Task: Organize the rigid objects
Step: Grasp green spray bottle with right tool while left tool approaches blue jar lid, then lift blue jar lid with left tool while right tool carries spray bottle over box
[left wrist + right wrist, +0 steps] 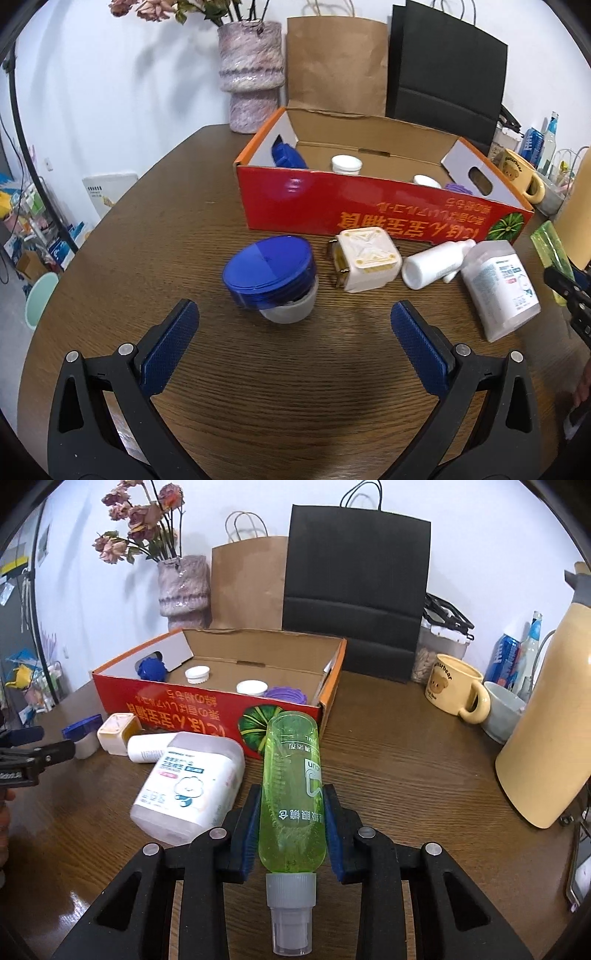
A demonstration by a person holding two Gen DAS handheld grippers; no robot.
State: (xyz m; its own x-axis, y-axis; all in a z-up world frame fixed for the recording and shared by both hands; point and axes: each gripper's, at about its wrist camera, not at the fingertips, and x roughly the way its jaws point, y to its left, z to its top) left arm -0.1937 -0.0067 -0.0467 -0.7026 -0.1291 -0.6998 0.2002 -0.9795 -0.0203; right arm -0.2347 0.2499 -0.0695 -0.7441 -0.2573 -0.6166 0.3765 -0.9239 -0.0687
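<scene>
Right wrist view: the green bottle [291, 794] is clamped between the blue pads [251, 827] of the right gripper [291, 797], its long axis running straight along the fingers, base pointing forward toward the red box [177, 705] and grey cap hanging back toward the camera. The bottle is seen above the wooden table [406, 746], and whether it is lifted clear of the wood cannot be told. The box lies ahead and slightly left of the bottle's base, its open top facing up, so the coming move is judged to be a carry forward and over the near wall. White caps and a purple lid are seen inside it already.

In the left wrist view the left gripper [295, 321] is held with its jaws wide apart and nothing between them; the blue-lidded jar [271, 278] stands just ahead of its fingertips, slightly left of centre. The cream square container [365, 260], the white bottle [432, 264] and the labelled white container [498, 288] lie in a row before the box's near wall, closer to the right hand.

The floor of the box is hidden behind its near wall, so free space there cannot be judged. The bottle's nozzle is cut off by the gripper frame, and its underside is not visible.
</scene>
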